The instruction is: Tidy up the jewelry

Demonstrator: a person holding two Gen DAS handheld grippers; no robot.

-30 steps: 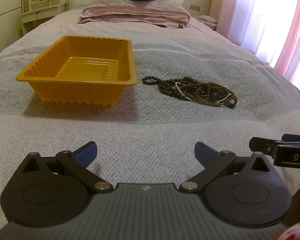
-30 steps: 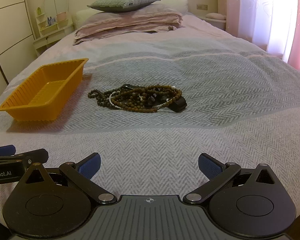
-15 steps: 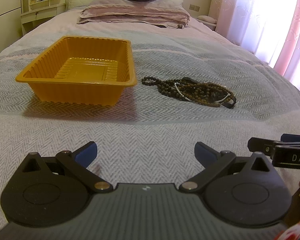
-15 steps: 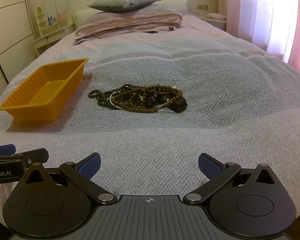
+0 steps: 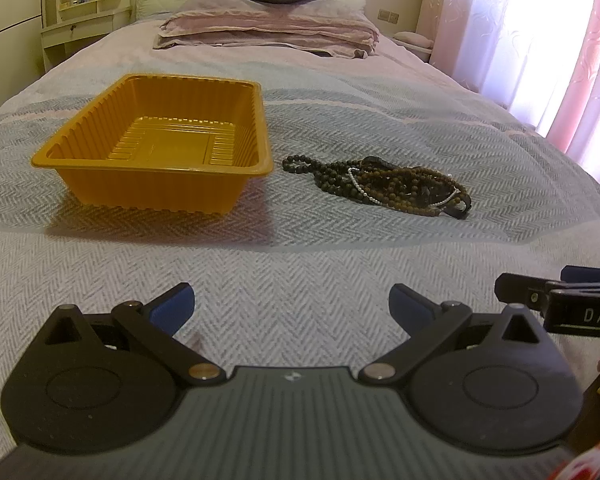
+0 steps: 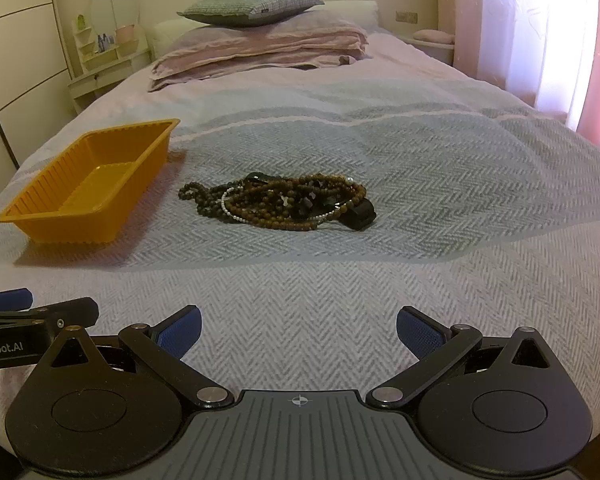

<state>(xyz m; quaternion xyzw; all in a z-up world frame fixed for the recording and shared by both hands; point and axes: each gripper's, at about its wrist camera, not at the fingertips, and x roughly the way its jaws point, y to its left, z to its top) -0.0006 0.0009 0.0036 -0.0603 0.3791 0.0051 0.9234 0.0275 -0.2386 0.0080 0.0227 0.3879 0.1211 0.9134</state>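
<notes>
A tangled heap of bead necklaces (image 5: 380, 186) (image 6: 284, 202), brown and dark beads with a thin pearl strand and a black clasp piece, lies on the grey herringbone bedspread. Just left of it stands an orange plastic tray (image 5: 156, 184) (image 6: 76, 222) with nothing inside. My left gripper (image 5: 292, 306) is open, low over the bedspread and well short of the tray and the heap. My right gripper (image 6: 298, 326) is open too, with the heap straight ahead at a distance. Each view catches the other gripper at its side edge.
Folded pink bedding and a green pillow (image 6: 252, 10) lie at the head of the bed. A small dressing shelf (image 6: 104, 52) stands at the back left. Pink curtains (image 6: 540, 32) hang along the right side. Bare bedspread (image 6: 300, 276) lies between grippers and heap.
Both grippers stay open and almost still. The left wrist view has shifted very slightly; the necklaces and tray have not moved.
</notes>
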